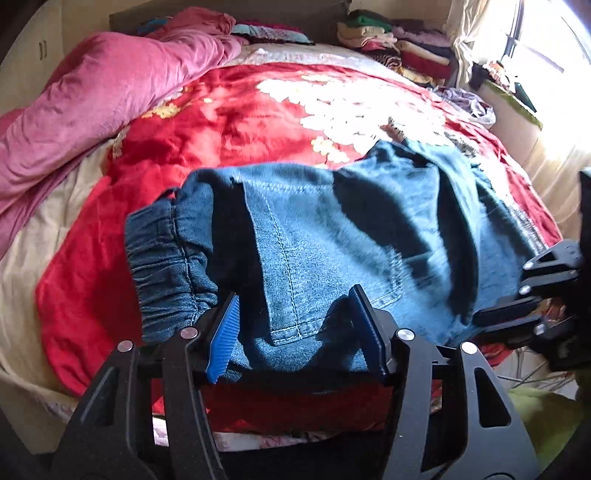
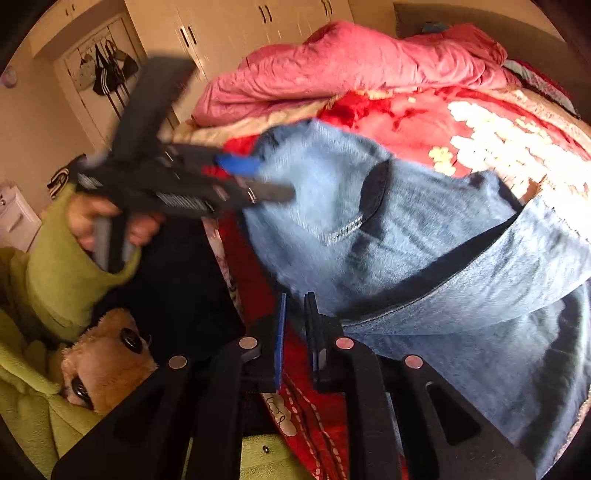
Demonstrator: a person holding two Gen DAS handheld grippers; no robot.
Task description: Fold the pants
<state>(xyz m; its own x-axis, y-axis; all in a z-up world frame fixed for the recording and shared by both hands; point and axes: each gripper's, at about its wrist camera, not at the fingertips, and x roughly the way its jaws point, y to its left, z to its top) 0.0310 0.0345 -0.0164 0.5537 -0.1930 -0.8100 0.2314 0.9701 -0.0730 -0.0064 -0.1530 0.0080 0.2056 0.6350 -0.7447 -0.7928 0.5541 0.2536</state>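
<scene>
Blue denim pants (image 1: 332, 236) lie folded over on the red flowered blanket (image 1: 236, 122), elastic cuff (image 1: 166, 258) at the left. My left gripper (image 1: 295, 317) is open, its blue pads on either side of a hemmed denim edge near the bed's front. In the right wrist view the pants (image 2: 424, 236) fill the middle and right. My right gripper (image 2: 295, 325) has its jaws nearly together with a narrow gap at the near edge of the denim; nothing shows between them. The left gripper also shows in the right wrist view (image 2: 258, 181), blurred, at the pants' left end.
A pink quilt (image 1: 92, 103) is bunched at the bed's left. Stacked folded clothes (image 1: 399, 48) sit at the far right by a bright window. Cupboards (image 2: 221, 33) stand beyond the bed. My green sleeve (image 2: 66, 273) and a plush toy (image 2: 107, 365) are at lower left.
</scene>
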